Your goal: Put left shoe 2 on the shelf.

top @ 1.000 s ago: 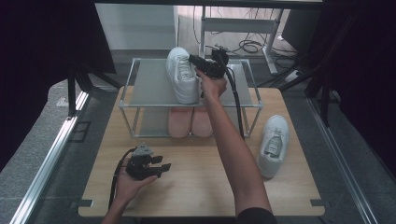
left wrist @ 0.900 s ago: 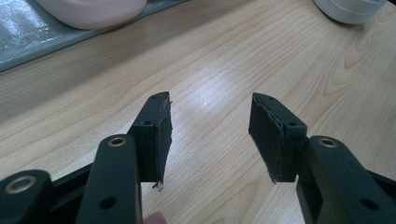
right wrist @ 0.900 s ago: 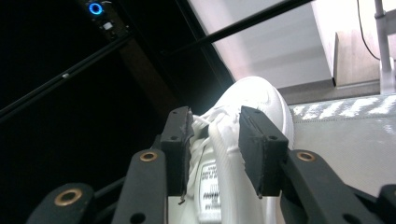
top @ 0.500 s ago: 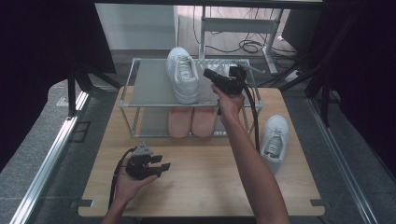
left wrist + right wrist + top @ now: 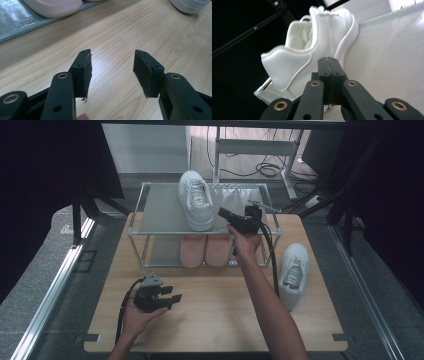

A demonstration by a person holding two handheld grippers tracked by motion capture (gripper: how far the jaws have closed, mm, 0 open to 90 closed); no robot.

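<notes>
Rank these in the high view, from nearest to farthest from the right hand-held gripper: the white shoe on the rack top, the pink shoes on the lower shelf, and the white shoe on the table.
From the right hand-held gripper:
1. White shoe on the rack top, just left of its shut jaws.
2. Pink shoes, on the lower shelf below it.
3. White shoe on the table, farthest, at the right edge.

White sneaker [image 5: 196,206] on rack [image 5: 160,212], right hand-held gripper [image 5: 223,214] beside it

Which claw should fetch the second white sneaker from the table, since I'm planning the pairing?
Probably the right claw: its side holds the white sneaker on the table. The left claw rests across the table.
</notes>
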